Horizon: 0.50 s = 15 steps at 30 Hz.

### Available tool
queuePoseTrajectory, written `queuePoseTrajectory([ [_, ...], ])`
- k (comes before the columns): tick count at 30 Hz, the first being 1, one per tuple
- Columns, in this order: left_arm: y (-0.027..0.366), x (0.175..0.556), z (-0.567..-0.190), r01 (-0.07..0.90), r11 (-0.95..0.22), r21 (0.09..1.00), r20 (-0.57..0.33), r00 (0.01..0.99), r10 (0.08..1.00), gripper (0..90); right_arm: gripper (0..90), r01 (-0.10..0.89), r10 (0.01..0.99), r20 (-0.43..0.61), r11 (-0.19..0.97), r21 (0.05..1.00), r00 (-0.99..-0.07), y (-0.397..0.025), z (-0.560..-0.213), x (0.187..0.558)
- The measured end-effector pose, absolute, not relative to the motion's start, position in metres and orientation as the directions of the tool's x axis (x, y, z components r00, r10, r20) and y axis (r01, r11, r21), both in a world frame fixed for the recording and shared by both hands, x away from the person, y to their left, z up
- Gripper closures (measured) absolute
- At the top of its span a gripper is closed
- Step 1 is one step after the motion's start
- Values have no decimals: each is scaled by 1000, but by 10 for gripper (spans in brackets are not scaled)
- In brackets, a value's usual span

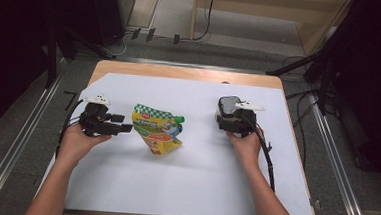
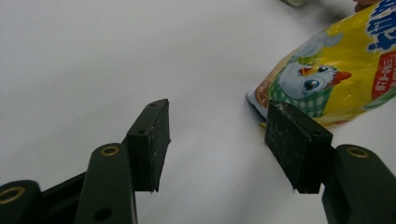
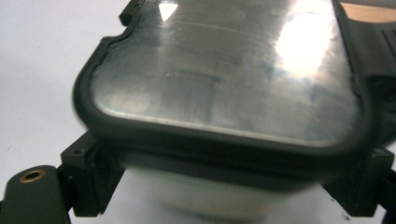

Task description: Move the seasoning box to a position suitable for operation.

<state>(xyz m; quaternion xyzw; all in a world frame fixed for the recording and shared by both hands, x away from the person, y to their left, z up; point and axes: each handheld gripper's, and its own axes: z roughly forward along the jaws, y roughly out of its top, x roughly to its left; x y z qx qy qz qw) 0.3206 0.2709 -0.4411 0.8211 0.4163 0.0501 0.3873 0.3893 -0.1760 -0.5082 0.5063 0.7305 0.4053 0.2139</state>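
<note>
1. Right now the pouch (image 1: 157, 129) by my left hand-held gripper (image 1: 122, 123) is a yellow spouted bag with a green-and-white checked top, a green cap and a cartoon chicken (image 2: 310, 81) printed near its bottom corner; it lies flat on the white sheet (image 1: 183, 187) covering the desk (image 1: 180, 72)
2. My right hand-held gripper (image 1: 227, 121) pinches a dark-rimmed container (image 3: 224, 79) with a glossy lid, jaws pressed against its two sides
3. Glare on that lid hides its contents, and the pouch's lettering is too small to read
4. My left hand-held gripper is spread wide, the pouch's bottom corner just beyond its one jaw tip; whether they touch I cannot tell
</note>
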Motion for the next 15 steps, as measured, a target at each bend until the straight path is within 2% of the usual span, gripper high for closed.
queuePoseTrajectory([
  [15, 272, 316, -442, 643, -357, 677, -233, 647, 726, 409, 134, 502, 943, 54, 126, 856, -328, -161, -521, 399],
])
